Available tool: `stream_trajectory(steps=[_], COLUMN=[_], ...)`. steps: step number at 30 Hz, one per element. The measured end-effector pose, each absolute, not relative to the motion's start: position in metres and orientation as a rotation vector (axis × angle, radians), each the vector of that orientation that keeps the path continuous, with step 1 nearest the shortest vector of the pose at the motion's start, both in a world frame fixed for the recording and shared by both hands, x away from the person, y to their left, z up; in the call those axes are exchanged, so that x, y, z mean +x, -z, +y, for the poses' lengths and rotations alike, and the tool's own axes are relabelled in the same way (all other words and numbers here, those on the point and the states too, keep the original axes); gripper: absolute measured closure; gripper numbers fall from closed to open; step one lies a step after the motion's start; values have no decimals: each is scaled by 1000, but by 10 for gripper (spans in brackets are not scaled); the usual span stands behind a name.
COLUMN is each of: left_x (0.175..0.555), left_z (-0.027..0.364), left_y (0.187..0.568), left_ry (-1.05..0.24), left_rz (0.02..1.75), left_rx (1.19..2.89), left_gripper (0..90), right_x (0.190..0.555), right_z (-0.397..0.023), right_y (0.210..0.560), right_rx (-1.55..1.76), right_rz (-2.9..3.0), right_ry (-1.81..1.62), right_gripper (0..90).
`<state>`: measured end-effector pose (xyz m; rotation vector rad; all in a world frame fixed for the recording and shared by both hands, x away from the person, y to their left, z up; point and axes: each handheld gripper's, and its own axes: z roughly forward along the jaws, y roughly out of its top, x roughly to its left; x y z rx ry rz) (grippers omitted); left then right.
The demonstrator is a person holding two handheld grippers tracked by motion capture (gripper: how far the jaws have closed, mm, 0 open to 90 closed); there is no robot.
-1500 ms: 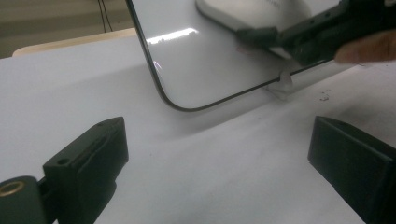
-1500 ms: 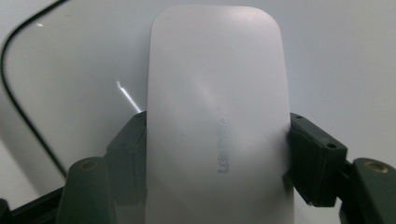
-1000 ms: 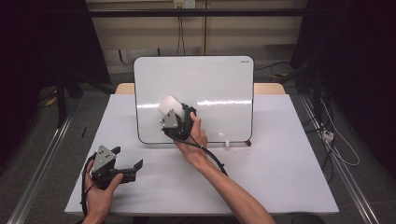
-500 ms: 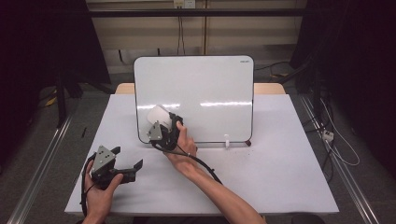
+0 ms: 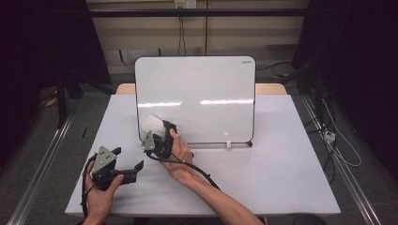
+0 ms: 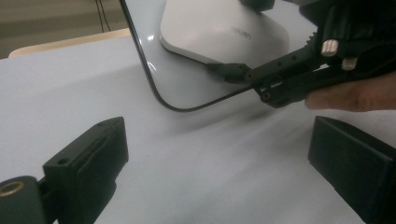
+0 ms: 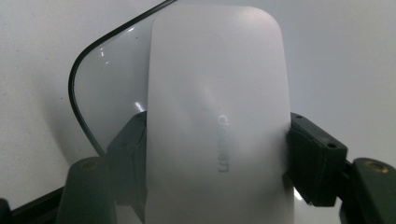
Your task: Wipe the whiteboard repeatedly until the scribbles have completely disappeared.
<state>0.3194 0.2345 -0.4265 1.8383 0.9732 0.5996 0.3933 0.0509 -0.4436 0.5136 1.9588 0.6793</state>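
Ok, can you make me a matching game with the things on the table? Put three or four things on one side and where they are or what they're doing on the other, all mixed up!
Things:
1. whiteboard
2. white eraser
3. left gripper
4. small white cap

States or places:
A. jaws open, resting low on the table near the front edge
B. standing upright at the middle of the table
C. clamped between the jaws of the right gripper, at the board's lower left corner
D. lying on the table by the board's bottom edge

Pairs: 1-B, 2-C, 3-A, 4-D
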Motion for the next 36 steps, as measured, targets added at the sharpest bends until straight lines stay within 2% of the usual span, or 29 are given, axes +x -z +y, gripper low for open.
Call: stream_trajectory(steps=[6,17,23,29,36], left_x=[319,320,320,320,321], left_z=[236,234,234,236,236], left_y=[426,427,426,427,429], left_ry=[-604,-605,-606,-601,-592], left_rz=[977,980,977,985,993], left_rx=[1840,1839,1839,1834,1845], left_gripper=[50,50,50,50,50], right_x=[397,410,411,412,402], right_z=[30,-43,-47,-72,-87], right_y=[438,416,414,406,395], right_rx=[565,736,771,907,882], right_rz=[1950,1874,1878,1930,1928], right_ry=[-708,-710,-741,-915,-1000], right_gripper=[317,317,318,318,318])
